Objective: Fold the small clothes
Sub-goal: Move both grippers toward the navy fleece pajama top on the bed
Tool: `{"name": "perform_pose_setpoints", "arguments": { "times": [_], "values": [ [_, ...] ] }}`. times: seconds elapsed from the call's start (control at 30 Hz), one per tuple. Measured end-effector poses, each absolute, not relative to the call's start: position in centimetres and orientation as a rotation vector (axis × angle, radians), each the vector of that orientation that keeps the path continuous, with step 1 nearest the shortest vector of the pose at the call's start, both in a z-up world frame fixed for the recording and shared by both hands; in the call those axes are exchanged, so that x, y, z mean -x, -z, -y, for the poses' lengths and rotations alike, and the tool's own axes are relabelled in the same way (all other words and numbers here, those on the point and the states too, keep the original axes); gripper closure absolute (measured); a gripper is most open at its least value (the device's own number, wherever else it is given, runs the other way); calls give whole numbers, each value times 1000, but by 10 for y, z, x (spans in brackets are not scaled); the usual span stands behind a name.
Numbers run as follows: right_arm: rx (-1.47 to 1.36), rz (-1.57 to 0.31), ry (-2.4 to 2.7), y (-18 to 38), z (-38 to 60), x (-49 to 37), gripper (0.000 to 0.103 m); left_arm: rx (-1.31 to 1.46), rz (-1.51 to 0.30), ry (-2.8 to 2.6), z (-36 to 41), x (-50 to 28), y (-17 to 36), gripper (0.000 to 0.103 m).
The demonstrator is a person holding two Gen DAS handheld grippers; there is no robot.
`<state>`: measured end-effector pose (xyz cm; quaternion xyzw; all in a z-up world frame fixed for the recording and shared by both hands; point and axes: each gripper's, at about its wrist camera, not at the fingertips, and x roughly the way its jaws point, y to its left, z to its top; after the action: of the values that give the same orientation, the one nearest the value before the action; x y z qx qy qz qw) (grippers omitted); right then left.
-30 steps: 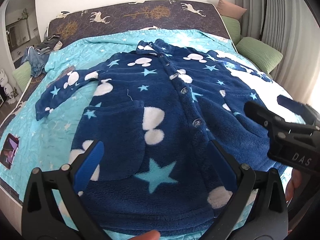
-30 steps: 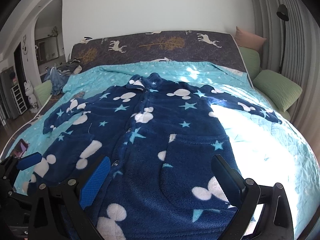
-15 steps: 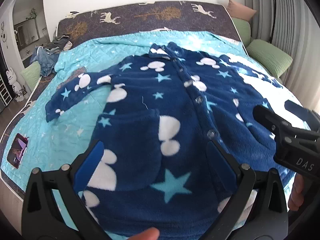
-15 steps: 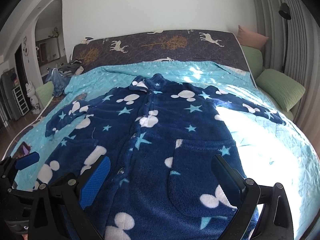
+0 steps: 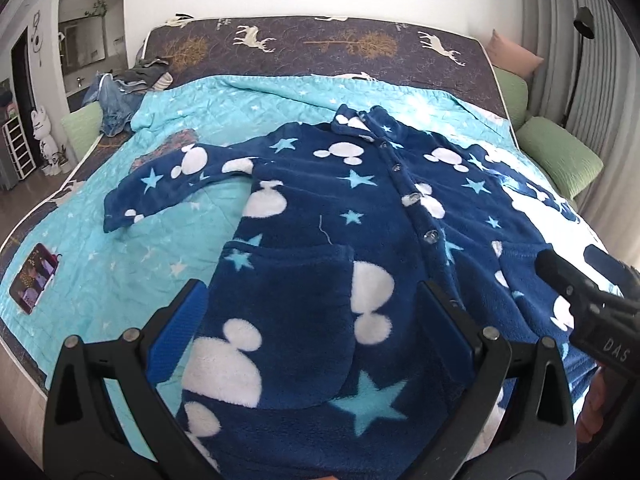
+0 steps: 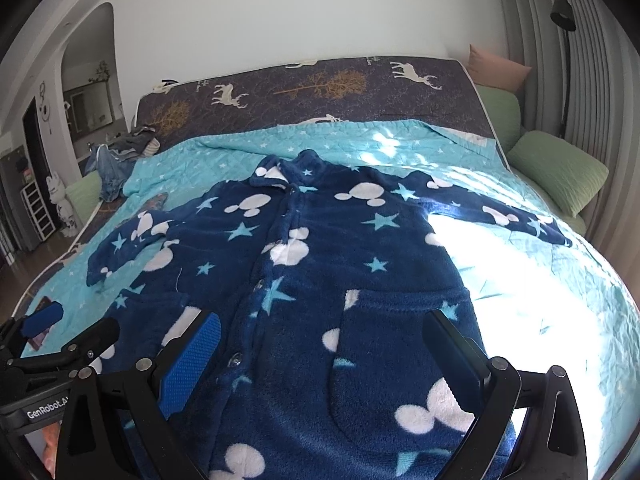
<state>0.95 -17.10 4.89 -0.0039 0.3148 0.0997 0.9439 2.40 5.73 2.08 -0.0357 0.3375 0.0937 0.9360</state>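
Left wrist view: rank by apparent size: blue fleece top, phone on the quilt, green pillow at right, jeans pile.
1. blue fleece top, by far the largest.
2. green pillow.
3. jeans pile, close to the pillow in apparent size and farther off, so that order is unsure.
4. phone, smallest.

A navy fleece robe (image 5: 360, 216) with white mouse heads and pale blue stars lies flat, front up and buttoned, sleeves spread, on the bed (image 5: 120, 248).
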Motion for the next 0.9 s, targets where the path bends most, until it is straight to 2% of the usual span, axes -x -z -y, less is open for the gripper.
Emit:
{"name": "perform_pose_setpoints", "arguments": {
  "times": [0.47, 0.63, 0.9],
  "values": [
    [13, -646, -218, -48, 168, -11, 1, 41, -615, -173, -54, -19, -35, 1],
    [17, -643, -209, -49, 168, -12, 1, -61, -604, -183, -46, -22, -36, 1],
    [31, -636, -196, -52, 164, -11, 1, 32, -550, -156, -58, -19, -36, 1]
  ]
}}
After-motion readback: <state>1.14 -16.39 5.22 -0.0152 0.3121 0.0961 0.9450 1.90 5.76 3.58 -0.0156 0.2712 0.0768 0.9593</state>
